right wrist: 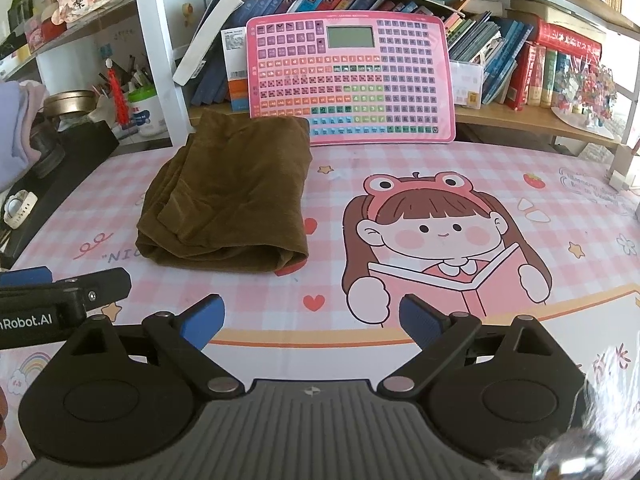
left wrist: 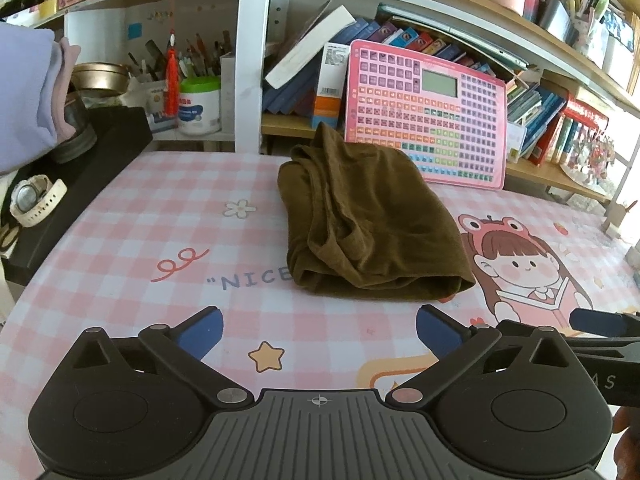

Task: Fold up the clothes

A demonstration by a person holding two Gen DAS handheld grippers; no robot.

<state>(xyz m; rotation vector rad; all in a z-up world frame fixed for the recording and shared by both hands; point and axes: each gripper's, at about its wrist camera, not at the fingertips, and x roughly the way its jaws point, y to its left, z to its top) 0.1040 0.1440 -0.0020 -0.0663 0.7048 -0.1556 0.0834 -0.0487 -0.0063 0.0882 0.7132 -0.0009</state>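
Left wrist view is showing the left tool (left wrist: 319, 330) hovering low over the table (left wrist: 120, 216), its blue fingers spread wide and holding nothing. The brown garment (left wrist: 368, 224) is lying folded in a thick bundle just ahead of the fingertips and slightly to the right, apart from them, with its rounded fold edge facing the tool. Its far end is reaching toward a pink learning board (left wrist: 428, 116) leaning against the bookshelf (left wrist: 520, 44). The right tool (left wrist: 596, 322) is showing at the right edge of this view, near the left one.

From the right wrist view, the right tool (right wrist: 312, 318) is also gaping wide and empty above the table (right wrist: 480, 160). The garment (right wrist: 232, 196) is sitting ahead and to the left of it, clear of both fingers. The left tool (right wrist: 60, 288) is poking in at the left edge, beside the garment's near corner but not touching it. A white watch (right wrist: 18, 209) is resting on a black tray at the far left.
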